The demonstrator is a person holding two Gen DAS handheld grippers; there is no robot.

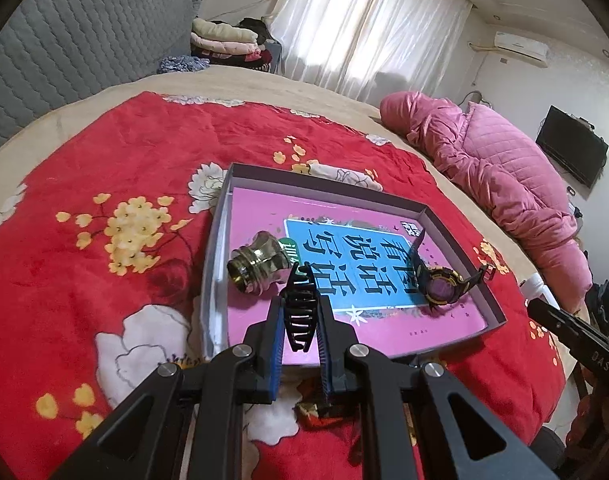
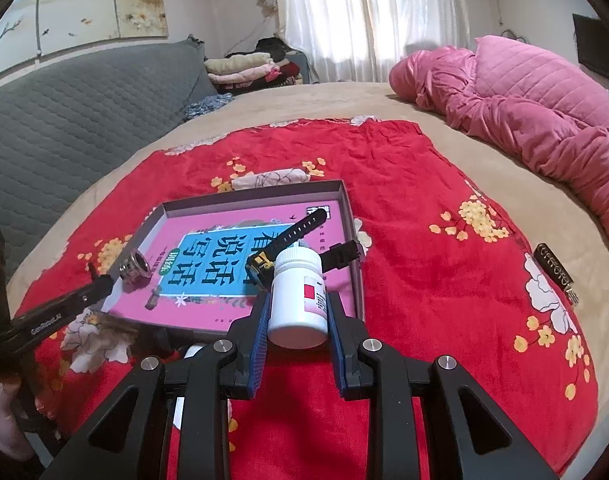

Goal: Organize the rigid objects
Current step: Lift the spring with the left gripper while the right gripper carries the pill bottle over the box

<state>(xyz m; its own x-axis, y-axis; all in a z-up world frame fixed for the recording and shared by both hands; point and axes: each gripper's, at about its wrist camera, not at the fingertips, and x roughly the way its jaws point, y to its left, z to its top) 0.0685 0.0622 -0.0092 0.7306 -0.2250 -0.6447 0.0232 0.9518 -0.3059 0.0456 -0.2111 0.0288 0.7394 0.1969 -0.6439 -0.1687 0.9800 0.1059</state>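
A shallow grey box [image 1: 460,236] with a pink printed floor lies on the red flowered blanket [image 1: 104,168]. In it lie a metal threaded cap [image 1: 258,262] and a black and yellow watch [image 1: 444,280]. My left gripper [image 1: 301,322] is shut on a black claw hair clip [image 1: 301,308], held over the box's near edge. In the right wrist view my right gripper [image 2: 298,316] is shut on a white pill bottle [image 2: 298,292], held above the box [image 2: 350,208] near its right wall. The watch [image 2: 300,232] and the cap [image 2: 135,270] show there too.
A pink quilt [image 2: 524,92] lies bunched at the bed's right side. A small dark engraved bar [image 2: 556,270] lies on the blanket to the right. A grey padded headboard [image 2: 64,120] and folded clothes [image 2: 244,68] stand at the back.
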